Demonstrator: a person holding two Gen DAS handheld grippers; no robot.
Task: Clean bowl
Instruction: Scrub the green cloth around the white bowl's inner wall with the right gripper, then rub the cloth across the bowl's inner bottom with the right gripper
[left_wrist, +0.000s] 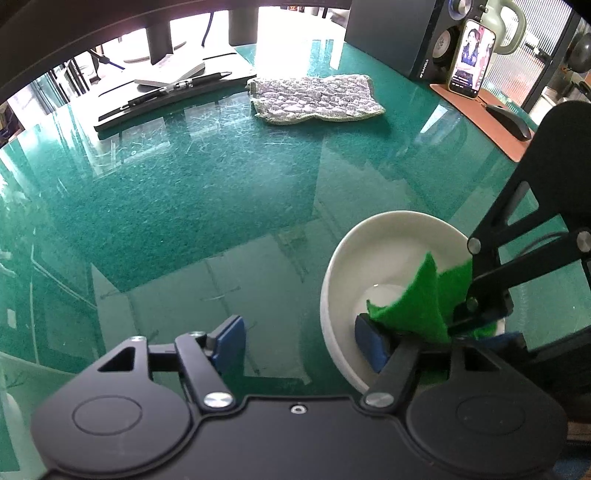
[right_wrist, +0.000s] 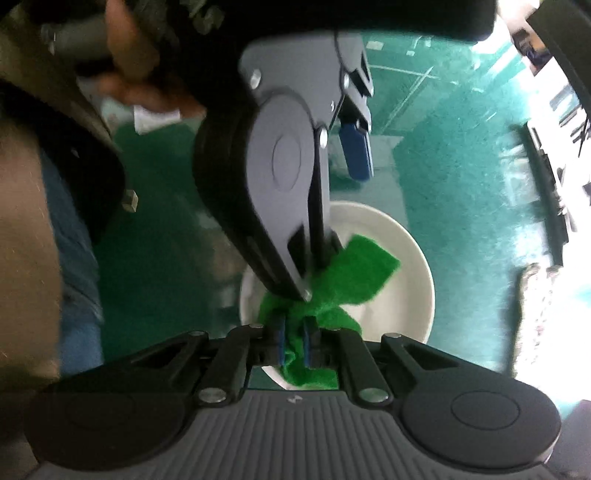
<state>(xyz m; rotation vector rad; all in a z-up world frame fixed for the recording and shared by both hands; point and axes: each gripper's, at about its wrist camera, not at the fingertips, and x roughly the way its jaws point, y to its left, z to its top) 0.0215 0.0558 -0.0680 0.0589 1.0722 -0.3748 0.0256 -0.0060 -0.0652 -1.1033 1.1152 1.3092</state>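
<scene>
A white bowl (left_wrist: 369, 251) (right_wrist: 406, 295) stands on the green glass-topped table (left_wrist: 221, 192). My right gripper (right_wrist: 293, 328) (left_wrist: 467, 314) points down into the bowl and is shut on a green scouring cloth (right_wrist: 365, 266) (left_wrist: 417, 306), whose loose end spreads over the bowl's inside. My left gripper (left_wrist: 300, 345) is open and straddles the bowl's near left wall. One of its blue pads (left_wrist: 371, 347) is inside the bowl beside the cloth. The other pad (left_wrist: 229, 343) (right_wrist: 356, 151) hangs well outside over the table, touching nothing.
A grey knitted cloth (left_wrist: 317, 98) lies at the back of the table. Behind it stand a black pad with a pen (left_wrist: 166, 96), a speaker (left_wrist: 399, 37), a lit phone (left_wrist: 471, 59) and a mouse (left_wrist: 509, 122). A person's hand (right_wrist: 140, 74) holds the left gripper.
</scene>
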